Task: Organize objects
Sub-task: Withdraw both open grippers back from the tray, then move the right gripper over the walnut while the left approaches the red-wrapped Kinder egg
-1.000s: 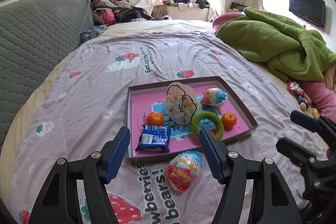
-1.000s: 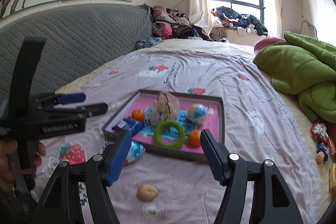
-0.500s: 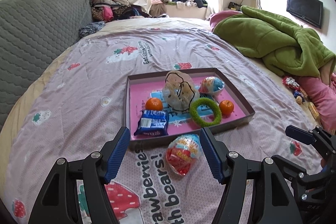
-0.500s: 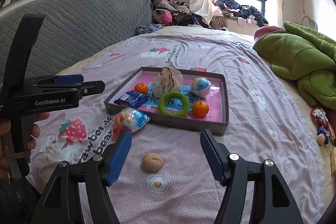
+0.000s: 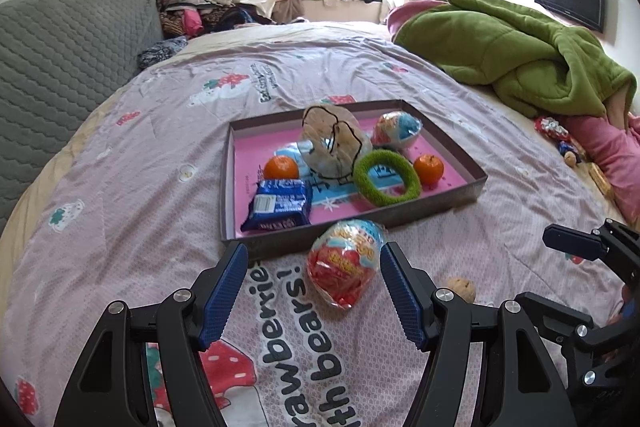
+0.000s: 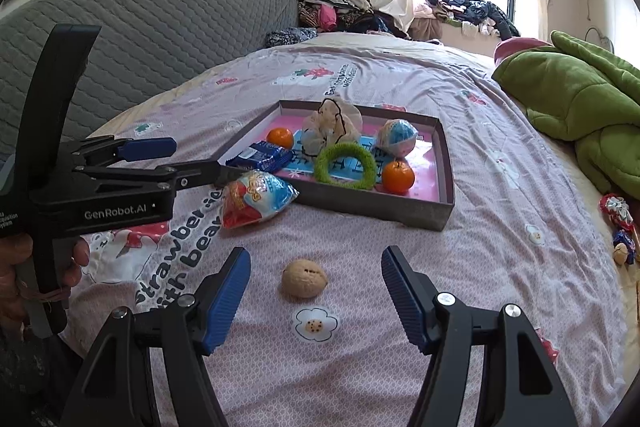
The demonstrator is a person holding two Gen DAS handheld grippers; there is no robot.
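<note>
On the bed a shallow box (image 5: 476,183) with a pink floor sits in the middle of both views, and most of the small things are already inside it: two oranges (image 5: 281,167), a blue snack packet (image 5: 280,205), a green fuzzy ring (image 5: 387,177), a round wrapped toy egg (image 5: 396,127) and a pale net pouch (image 5: 334,145). It seems the box is the collecting place, so what lies outside it is what remains to be put in.

Two things lie outside. A red and blue snack bag (image 5: 346,263) rests on the sheet just in front of the box's near wall, in the lower centre of the left wrist view. The left gripper (image 5: 312,291) has its jaws wide apart, one on each side of this bag, but the blue pads do not touch it. I judge it is lined up this way to close on the bag next.

A walnut (image 6: 304,278) lies alone on the sheet, lower centre of the right wrist view, apart from the box. The right gripper (image 6: 316,291) is also spread open, empty, with the walnut between its fingers and no contact. Both tools point downward at the bedsheet (image 6: 500,267), each on its own target, so probably the two pickups are planned together.
</note>
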